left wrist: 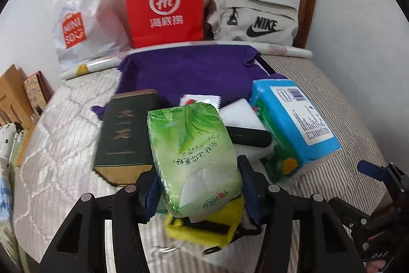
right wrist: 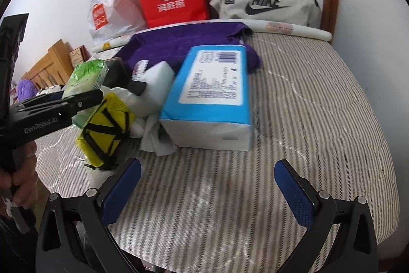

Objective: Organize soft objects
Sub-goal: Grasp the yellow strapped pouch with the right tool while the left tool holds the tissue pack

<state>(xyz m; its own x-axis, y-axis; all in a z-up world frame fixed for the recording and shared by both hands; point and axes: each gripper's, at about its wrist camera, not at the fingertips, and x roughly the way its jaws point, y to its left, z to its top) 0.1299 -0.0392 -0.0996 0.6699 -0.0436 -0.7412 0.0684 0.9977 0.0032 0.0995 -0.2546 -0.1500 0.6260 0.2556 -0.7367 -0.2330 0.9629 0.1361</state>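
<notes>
Along the wall at the top of the frame we see three containers standing side by side: a white plastic bag (left wrist: 81, 17) at upper left, a red paper bag (left wrist: 163, 5) in the middle and a beige pouch (left wrist: 253, 22) at upper right; we cannot tell what any of them holds. Below them, a purple cloth (left wrist: 194, 71) lies spread on the striped bed (right wrist: 306, 106). Our left tool (left wrist: 198, 186) is clamped on the green tissue pack (left wrist: 194, 152), which sits low in the centre of the left wrist view. Its long axis runs away from the camera toward the purple cloth, the far end tilted slightly up. The pack is soft, glossy light green with a leaf print and a white panel near the tool. A yellow pouch (right wrist: 104, 129) with black straps lies just beneath it. A blue tissue pack (right wrist: 212, 94) lies to the right, a dark green box (left wrist: 127, 132) to the left. Our right tool (right wrist: 207, 193) hovers spread wide over bare bed, gripping nothing.
</notes>
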